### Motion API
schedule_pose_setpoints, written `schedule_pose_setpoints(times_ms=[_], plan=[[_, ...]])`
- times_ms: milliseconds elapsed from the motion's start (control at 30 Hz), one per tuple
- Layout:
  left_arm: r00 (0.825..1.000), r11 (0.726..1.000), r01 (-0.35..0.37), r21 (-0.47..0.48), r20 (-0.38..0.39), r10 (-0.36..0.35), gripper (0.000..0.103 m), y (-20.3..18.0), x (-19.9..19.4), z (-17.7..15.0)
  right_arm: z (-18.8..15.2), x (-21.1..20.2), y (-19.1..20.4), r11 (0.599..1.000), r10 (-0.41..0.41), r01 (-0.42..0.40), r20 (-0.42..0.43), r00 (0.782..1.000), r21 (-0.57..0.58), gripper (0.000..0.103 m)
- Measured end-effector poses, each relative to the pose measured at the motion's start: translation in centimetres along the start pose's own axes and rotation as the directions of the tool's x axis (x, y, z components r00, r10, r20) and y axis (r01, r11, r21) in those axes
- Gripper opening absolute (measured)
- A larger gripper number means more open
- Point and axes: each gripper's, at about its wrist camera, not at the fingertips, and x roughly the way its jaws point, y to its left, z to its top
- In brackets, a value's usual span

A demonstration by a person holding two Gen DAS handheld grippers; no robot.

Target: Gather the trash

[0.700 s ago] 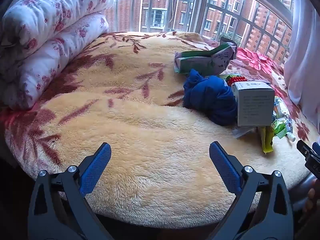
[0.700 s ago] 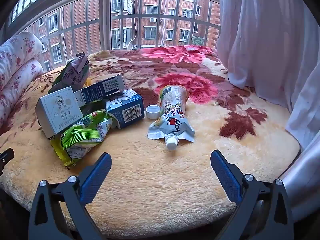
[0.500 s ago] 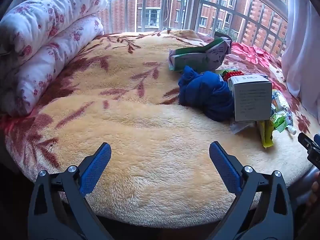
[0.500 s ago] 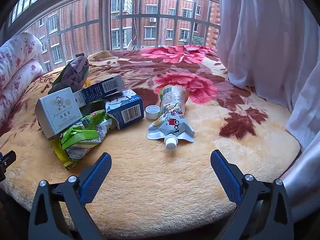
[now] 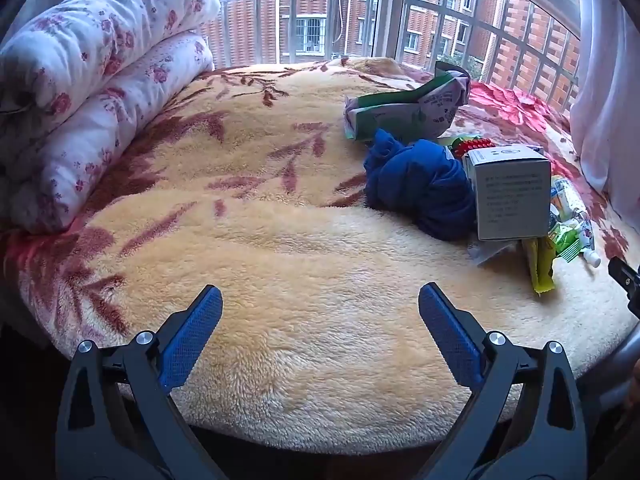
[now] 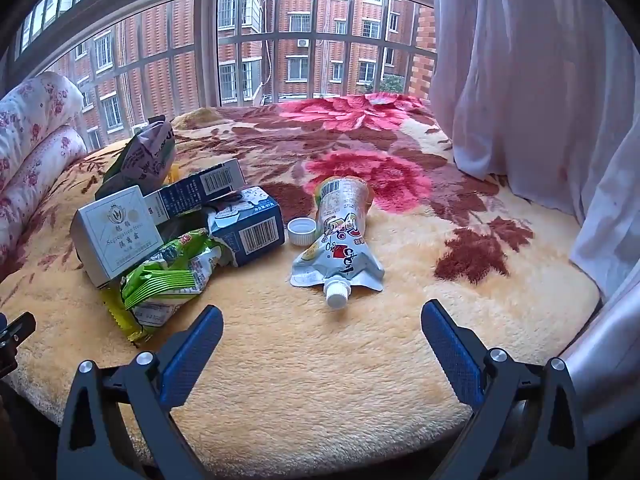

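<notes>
nothing collected yet: left gripper point(image 5: 320, 312) and right gripper point(image 6: 322, 332) both hang wide apart and empty over the blanket point(image 6: 360, 380), with spout pouch point(image 6: 340, 248), loose cap point(image 6: 302, 231), cartons point(image 6: 248, 230) and green wrapper point(image 6: 168, 280) all lying there.

Three cartons point(image 6: 248, 228), two pouches point(image 6: 340, 236), perhaps two wrappers point(image 6: 172, 280).

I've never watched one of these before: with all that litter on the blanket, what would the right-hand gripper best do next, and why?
Probably ease the right gripper forward over the spouted drink pouch. Its jaws stand open and empty, and the pouch lies nearest, apart from the piled boxes.
</notes>
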Motion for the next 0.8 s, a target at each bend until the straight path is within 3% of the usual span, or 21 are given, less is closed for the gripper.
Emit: schedule_pose_setpoints(times_ms=[167, 800], plan=[[0.999, 0.998, -0.045, 0.043, 0.027, 0.044, 0.096, -0.57, -0.38, -0.20, 0.19, 0.10, 0.14, 1.000, -0.002, 0.002, -0.002, 1.000, 0.004, 0.098], [1.000, 0.999, -0.015, 0.033, 0.010, 0.014, 0.096, -0.51, 0.30, -0.71, 0.02, 0.95, 0.03, 1.000, 0.002, -0.002, -0.016, 1.000, 0.009, 0.098]])
